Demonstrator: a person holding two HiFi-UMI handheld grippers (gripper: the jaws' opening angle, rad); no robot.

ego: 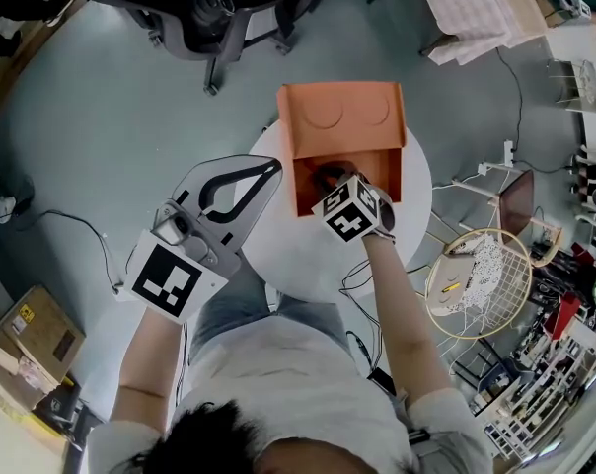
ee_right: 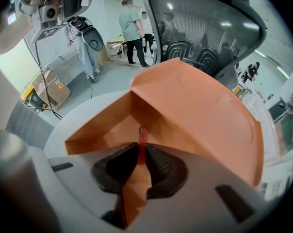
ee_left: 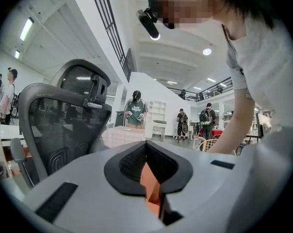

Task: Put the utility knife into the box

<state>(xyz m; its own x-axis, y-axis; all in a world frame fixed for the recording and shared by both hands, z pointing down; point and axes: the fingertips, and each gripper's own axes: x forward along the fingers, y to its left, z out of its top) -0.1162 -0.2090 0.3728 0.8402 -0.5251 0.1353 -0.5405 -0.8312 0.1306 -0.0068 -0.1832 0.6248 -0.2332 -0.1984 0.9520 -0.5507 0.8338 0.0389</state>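
— Right gripper [ee_right: 138, 161] view: what's pinched?
— Red utility knife [ee_right: 142, 137], long axis pointing away into the orange box [ee_right: 195, 106]; my head view hides it. Left gripper [ee_left: 146, 153] fingers pressed together, empty.

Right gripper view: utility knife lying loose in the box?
No, the right gripper clamps the utility knife in its jaws over the box.

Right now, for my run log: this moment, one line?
right gripper: holds utility knife at box mouth | left gripper: shut, empty | release: not yet
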